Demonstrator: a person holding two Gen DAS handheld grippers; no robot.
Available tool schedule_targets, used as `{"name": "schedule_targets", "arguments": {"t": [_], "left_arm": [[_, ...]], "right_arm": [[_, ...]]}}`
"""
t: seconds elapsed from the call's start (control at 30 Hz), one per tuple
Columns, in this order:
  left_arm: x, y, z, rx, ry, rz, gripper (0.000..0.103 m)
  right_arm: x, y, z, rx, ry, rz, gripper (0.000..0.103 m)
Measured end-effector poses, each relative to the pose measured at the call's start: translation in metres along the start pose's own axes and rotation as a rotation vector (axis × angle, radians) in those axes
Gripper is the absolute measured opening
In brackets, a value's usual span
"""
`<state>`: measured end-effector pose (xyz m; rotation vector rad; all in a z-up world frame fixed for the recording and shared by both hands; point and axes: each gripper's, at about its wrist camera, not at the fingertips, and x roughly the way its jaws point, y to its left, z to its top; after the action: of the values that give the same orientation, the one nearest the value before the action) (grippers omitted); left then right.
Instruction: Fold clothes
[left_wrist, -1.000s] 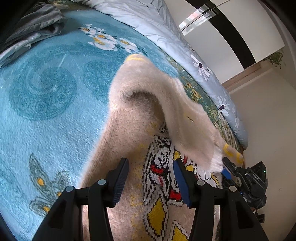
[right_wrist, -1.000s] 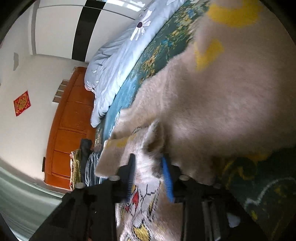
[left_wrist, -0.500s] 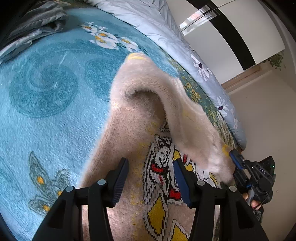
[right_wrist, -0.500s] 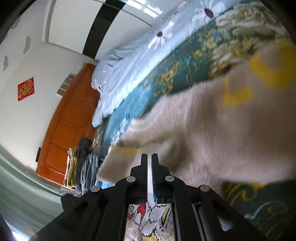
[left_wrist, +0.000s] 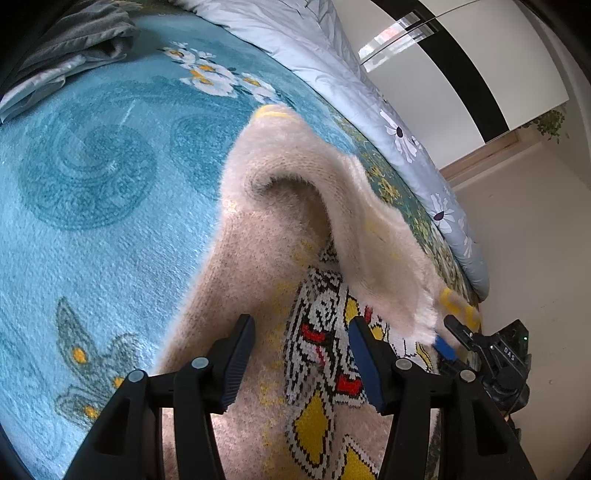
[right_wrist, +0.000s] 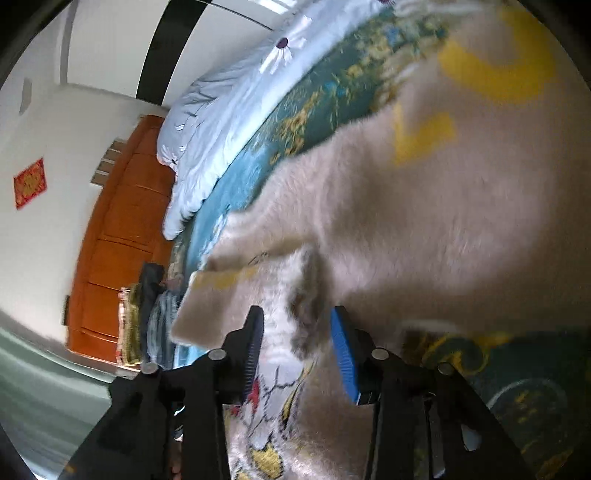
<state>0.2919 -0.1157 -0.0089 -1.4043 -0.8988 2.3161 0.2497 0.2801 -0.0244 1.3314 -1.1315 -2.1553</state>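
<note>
A fuzzy cream sweater (left_wrist: 266, 266) with a black, red and yellow knit pattern lies on the teal blanket (left_wrist: 92, 184). One sleeve (left_wrist: 376, 251) arches up and across the body toward the right. My left gripper (left_wrist: 301, 356) hovers open just above the patterned front, holding nothing. My right gripper (left_wrist: 448, 338) is at the sleeve's cuff on the right. In the right wrist view, my right gripper (right_wrist: 297, 350) is open, and a fold of the sleeve cloth (right_wrist: 295, 295) sits loosely between its fingers. The sweater (right_wrist: 424, 221) fills most of that view.
A pale blue flowered duvet (left_wrist: 332, 55) is bunched along the bed's far side. Grey clothing (left_wrist: 74, 40) lies at the blanket's top left. A wooden headboard (right_wrist: 118, 240) and a pile of clothes (right_wrist: 151, 314) are at the bed's end. Bare floor (left_wrist: 524, 240) is beyond the bed's edge.
My right gripper was shut half a second ago and now stands open around the sleeve cloth; it has moved back toward the sweater. The left gripper has stayed open in place.
</note>
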Motion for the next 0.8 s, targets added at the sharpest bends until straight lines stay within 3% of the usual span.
{"name": "schedule_targets", "arguments": {"t": [0.17,0.43,0.47,0.5,0.53,0.67,0.8], "left_arm": [[0.000,0.000,0.000,0.006,-0.002,0.003,0.059],[0.000,-0.004,-0.003,0.005,-0.003,0.007,0.059],[0.000,-0.004,-0.003,0.005,-0.003,0.007,0.059],[0.000,-0.004,-0.003,0.005,-0.002,0.006,0.059],[0.000,-0.003,-0.003,0.004,-0.002,0.004,0.059],[-0.001,0.000,-0.002,-0.002,0.002,-0.004,0.059],[-0.002,0.001,-0.002,-0.007,0.003,-0.010,0.059]], "right_arm": [[0.013,0.003,-0.002,-0.010,0.040,-0.021,0.041],[0.023,0.002,0.003,0.040,0.017,0.053,0.042],[0.024,0.002,0.003,0.044,0.012,0.060,0.038],[0.025,0.002,0.004,0.048,0.007,0.066,0.022],[0.024,0.003,0.003,0.038,0.006,0.066,0.013],[0.021,0.010,0.002,0.022,0.027,0.143,0.011],[0.003,0.016,0.014,-0.016,-0.045,0.107,0.010]]}}
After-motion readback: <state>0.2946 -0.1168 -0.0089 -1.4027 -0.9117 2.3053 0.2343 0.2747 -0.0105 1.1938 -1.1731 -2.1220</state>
